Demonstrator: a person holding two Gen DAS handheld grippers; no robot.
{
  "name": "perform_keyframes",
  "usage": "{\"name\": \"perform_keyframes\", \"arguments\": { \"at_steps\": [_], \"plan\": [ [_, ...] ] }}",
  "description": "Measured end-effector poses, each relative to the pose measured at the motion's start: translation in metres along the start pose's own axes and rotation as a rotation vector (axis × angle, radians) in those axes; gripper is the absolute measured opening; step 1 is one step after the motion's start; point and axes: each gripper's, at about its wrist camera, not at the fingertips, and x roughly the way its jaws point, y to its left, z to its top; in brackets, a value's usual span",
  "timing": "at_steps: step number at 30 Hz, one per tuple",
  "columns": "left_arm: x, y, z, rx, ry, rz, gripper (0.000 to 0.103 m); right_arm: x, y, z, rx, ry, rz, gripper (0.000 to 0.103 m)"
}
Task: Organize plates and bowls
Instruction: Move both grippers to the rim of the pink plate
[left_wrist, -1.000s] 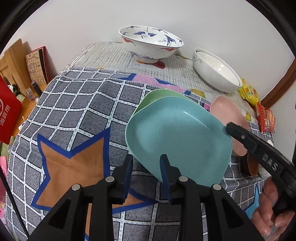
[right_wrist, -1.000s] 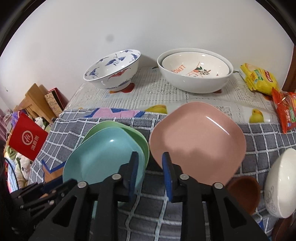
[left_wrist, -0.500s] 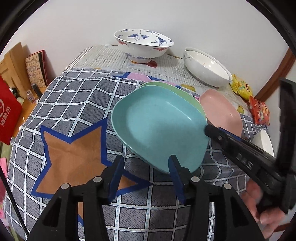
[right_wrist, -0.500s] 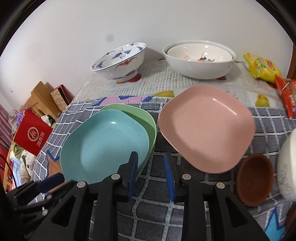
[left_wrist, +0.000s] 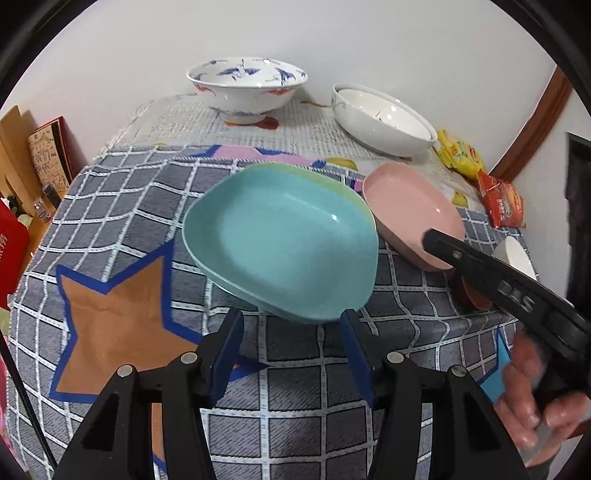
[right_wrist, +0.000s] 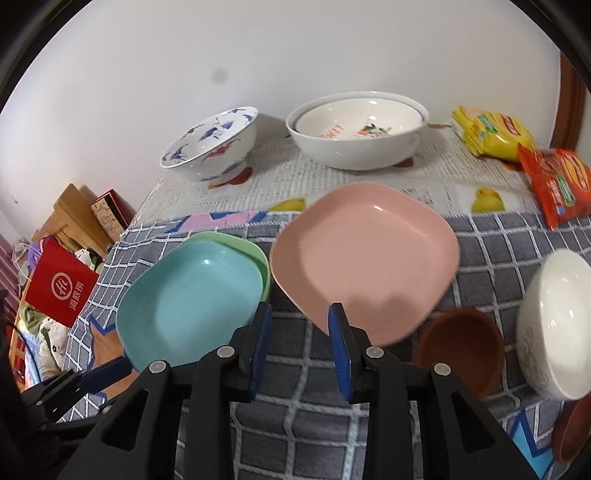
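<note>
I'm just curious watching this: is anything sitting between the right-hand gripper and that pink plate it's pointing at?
Nothing visible does. The right gripper hangs just short of the pink plate, jaws apart and empty, with only bare checked cloth beneath. The teal plate sits to its left, the brown bowl to its right.

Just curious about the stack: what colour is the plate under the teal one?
Light green plate, best seen in the right wrist view.

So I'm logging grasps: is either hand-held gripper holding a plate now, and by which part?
Nothing is held. The left hand-held gripper has just opened off the teal plate; the right hand-held gripper is open, empty.
</note>
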Motion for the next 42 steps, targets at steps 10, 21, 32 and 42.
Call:
{"name": "perform_keyframes", "arguments": {
  "at_steps": [10,21,32,42],
  "plan": [
    [0.002,-0.018,0.008,0.025,-0.005,0.026,0.052,-0.026,-0.015,-0.017,-0.037,-0.012,-0.039,0.033],
    [-0.032,-0.061,0.036,0.112,-0.134,0.034,0.052,-0.076,-0.046,-0.006,-0.012,-0.110,-0.145,0.047],
    [-0.011,-0.103,0.073,0.201,-0.107,0.027,0.052,-0.105,-0.081,0.015,0.044,-0.143,-0.156,0.047],
    [0.029,-0.113,0.096,0.229,-0.074,0.035,0.052,-0.067,-0.097,0.029,0.087,-0.073,-0.143,0.047]
  ]
}}
